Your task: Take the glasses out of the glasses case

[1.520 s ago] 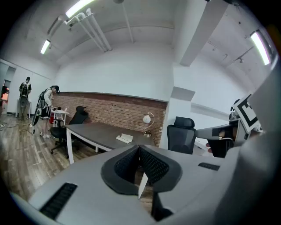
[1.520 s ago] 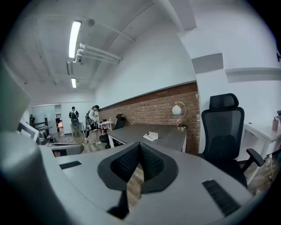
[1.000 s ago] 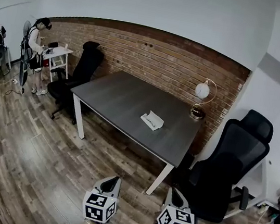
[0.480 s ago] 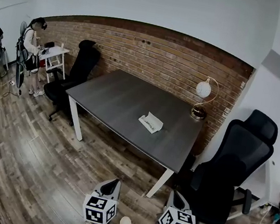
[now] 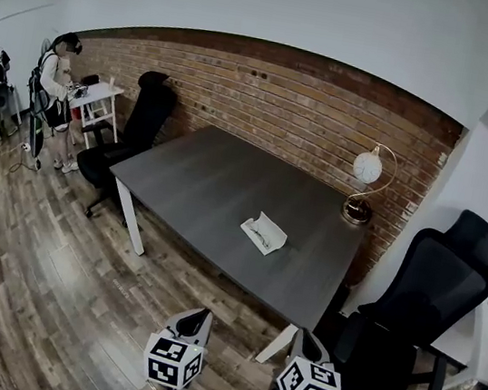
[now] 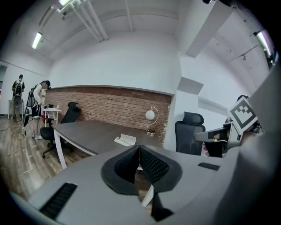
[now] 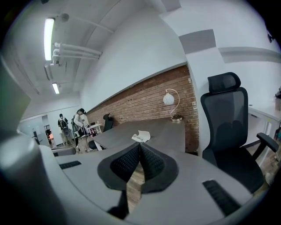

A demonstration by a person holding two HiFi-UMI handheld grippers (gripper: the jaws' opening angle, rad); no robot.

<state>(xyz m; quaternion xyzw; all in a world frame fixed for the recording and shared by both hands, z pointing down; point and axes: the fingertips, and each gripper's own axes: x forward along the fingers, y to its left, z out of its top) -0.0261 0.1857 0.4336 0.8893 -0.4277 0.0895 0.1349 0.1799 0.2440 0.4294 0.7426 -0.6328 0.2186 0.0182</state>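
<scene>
A white glasses case lies open on the dark grey table, with glasses inside it as far as I can tell. The case shows small in the left gripper view, and the right gripper view has the case far ahead too. My left gripper and right gripper hang low in the head view, well short of the table's near edge. Both are shut with nothing between the jaws; the left gripper and right gripper have their pads pressed together.
A globe lamp stands on the table's far right corner by the brick wall. A black office chair is right of the table, another chair at its far left. Two people stand by a small white table.
The head view has shifted closer to the table and a little left; the table and case sit lower and larger in it. Both grippers stay shut and low.
</scene>
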